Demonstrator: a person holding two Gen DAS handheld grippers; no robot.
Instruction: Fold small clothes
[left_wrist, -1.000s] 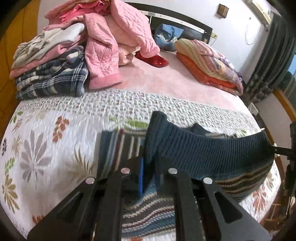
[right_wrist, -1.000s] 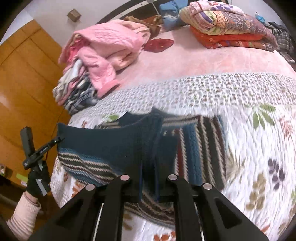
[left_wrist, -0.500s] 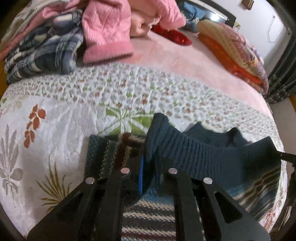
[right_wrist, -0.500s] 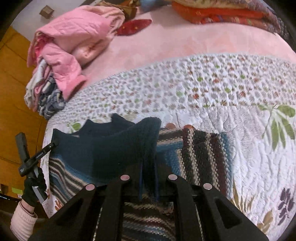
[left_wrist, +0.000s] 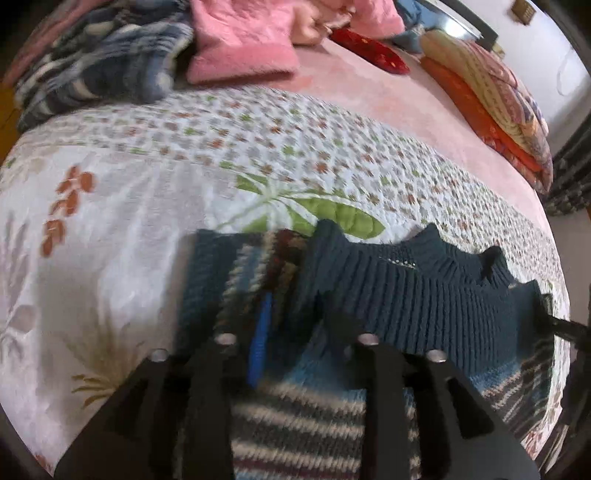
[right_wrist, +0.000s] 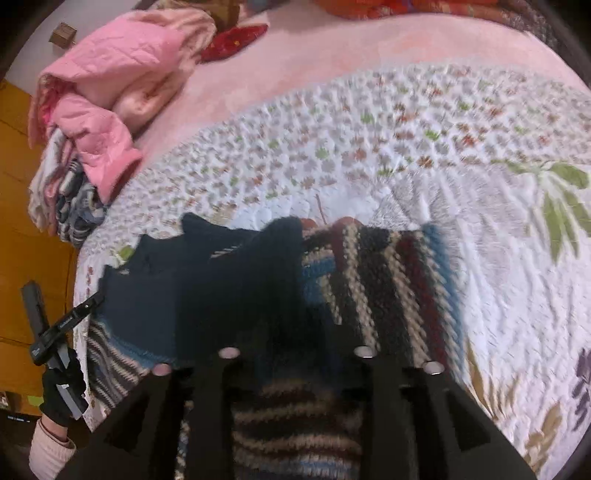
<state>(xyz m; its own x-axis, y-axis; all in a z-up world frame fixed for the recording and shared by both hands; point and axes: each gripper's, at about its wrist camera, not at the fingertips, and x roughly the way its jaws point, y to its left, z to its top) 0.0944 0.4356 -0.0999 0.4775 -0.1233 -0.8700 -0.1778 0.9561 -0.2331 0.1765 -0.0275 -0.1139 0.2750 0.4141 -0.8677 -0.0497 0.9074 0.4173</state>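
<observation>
Knit sweater (left_wrist: 406, 295): striped, navy hem folded over onto its body, lying on the floral quilt (left_wrist: 110, 221).
Left gripper (left_wrist: 295, 332): I've spread the fingers since a moment ago — hem no longer pinched, resting loose between them.
Right gripper (right_wrist: 295, 347): also parted — nothing clamped.
Meaning: this fold is laid down; next fold can start.

Item 1: left gripper (left_wrist: 295, 325), low and pointing forward, tilted down. My fingers (left_wrist: 260, 332) stand parted, blue pad on the left one showing. From the right wrist view it sits far left, gripped by my left hand (right_wrist: 61, 387) in a dark glove, pale sleeve (right_wrist: 48, 446) at the wrist.

Item 2: right gripper (right_wrist: 295, 332), level with the first, tilted down, fingers parted.
</observation>
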